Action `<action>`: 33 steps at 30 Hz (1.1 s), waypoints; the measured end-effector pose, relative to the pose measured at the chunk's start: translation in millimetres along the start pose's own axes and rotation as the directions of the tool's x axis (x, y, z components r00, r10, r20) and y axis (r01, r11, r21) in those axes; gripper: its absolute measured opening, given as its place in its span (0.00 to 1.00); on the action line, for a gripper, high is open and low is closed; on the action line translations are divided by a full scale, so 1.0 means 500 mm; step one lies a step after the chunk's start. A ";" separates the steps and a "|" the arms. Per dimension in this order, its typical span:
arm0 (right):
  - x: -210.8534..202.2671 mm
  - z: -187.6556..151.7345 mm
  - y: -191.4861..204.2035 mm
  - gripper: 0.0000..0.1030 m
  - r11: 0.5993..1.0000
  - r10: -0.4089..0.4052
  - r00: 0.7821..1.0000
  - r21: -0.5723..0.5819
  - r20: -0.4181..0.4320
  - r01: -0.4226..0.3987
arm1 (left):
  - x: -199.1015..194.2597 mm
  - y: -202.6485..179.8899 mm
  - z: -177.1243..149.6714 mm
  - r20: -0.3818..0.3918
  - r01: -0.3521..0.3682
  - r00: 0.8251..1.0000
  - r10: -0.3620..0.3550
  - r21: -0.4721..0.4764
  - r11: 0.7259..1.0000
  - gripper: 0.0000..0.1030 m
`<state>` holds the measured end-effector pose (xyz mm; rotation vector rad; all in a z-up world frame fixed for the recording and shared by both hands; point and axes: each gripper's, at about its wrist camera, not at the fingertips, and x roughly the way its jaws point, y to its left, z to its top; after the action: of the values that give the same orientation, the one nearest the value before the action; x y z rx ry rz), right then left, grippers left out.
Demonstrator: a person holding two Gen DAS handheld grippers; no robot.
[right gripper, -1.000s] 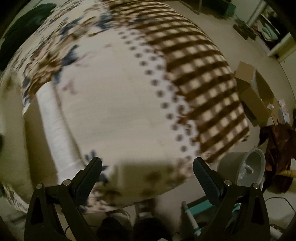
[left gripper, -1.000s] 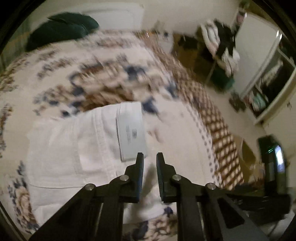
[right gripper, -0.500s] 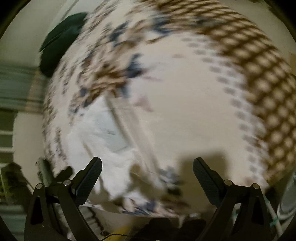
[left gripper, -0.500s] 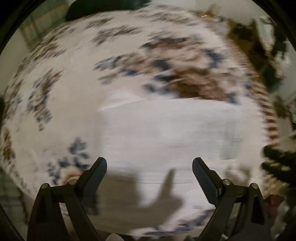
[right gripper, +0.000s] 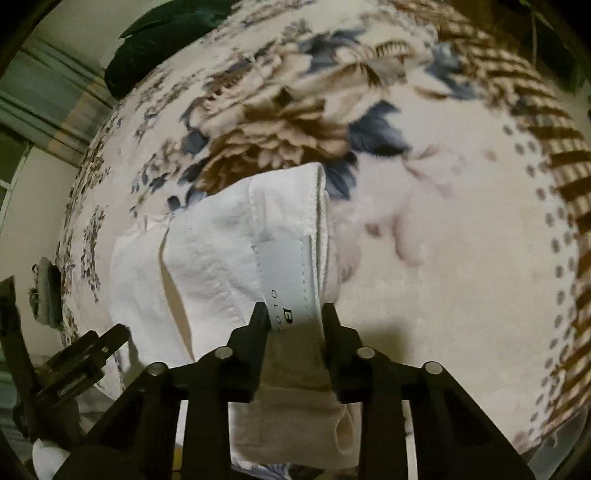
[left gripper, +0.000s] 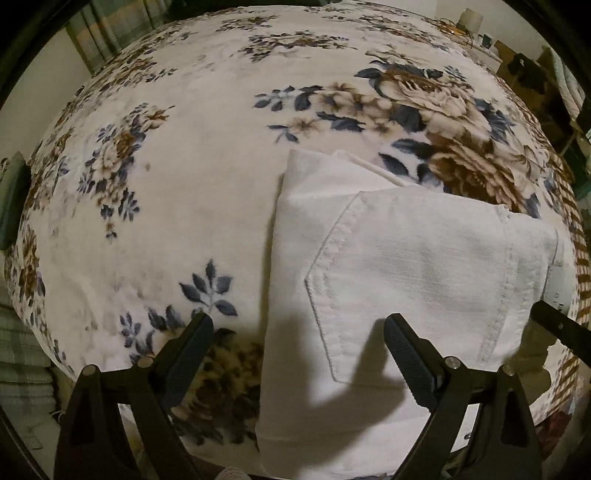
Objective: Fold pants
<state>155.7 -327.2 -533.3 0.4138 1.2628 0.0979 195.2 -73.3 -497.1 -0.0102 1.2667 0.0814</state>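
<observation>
White pants (left gripper: 399, 266) lie folded in a compact stack on a floral blanket (left gripper: 177, 155), back pocket facing up. My left gripper (left gripper: 297, 343) is open and empty, hovering over the stack's near left edge. In the right wrist view the pants (right gripper: 221, 251) show their waistband with a grey label (right gripper: 291, 273). My right gripper (right gripper: 294, 320) is closed on that waistband at the label. The left gripper (right gripper: 88, 350) shows at the lower left of that view.
The floral blanket (right gripper: 424, 236) covers the bed, with a brown checked border (right gripper: 554, 155) at the right. A dark green pillow (right gripper: 162, 33) lies at the far end. A small dark object (left gripper: 11, 203) sits at the bed's left edge.
My left gripper opened, letting go of the pants, and swung left over the stack. My right gripper swung across the bed to the pants and closed on the waistband.
</observation>
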 end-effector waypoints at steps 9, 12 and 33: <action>0.011 0.015 -0.019 0.35 0.998 -0.046 0.998 0.040 -0.048 0.048 | -0.007 0.009 0.003 0.018 0.000 1.000 0.000 0.013 1.000 0.92; 0.005 0.014 -0.016 0.35 0.997 -0.057 0.998 0.043 -0.023 0.058 | -0.008 0.015 0.005 0.020 0.003 1.000 -0.003 0.009 1.000 0.92; -0.131 -0.027 -0.005 0.11 0.993 -0.103 0.992 0.067 0.066 0.099 | -0.045 0.048 0.039 0.025 0.091 0.996 -0.090 -0.034 0.995 0.92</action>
<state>122.5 -345.8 -478.3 0.4045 1.2186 -0.0426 205.6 -49.6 -469.1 -0.0966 1.2392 0.0254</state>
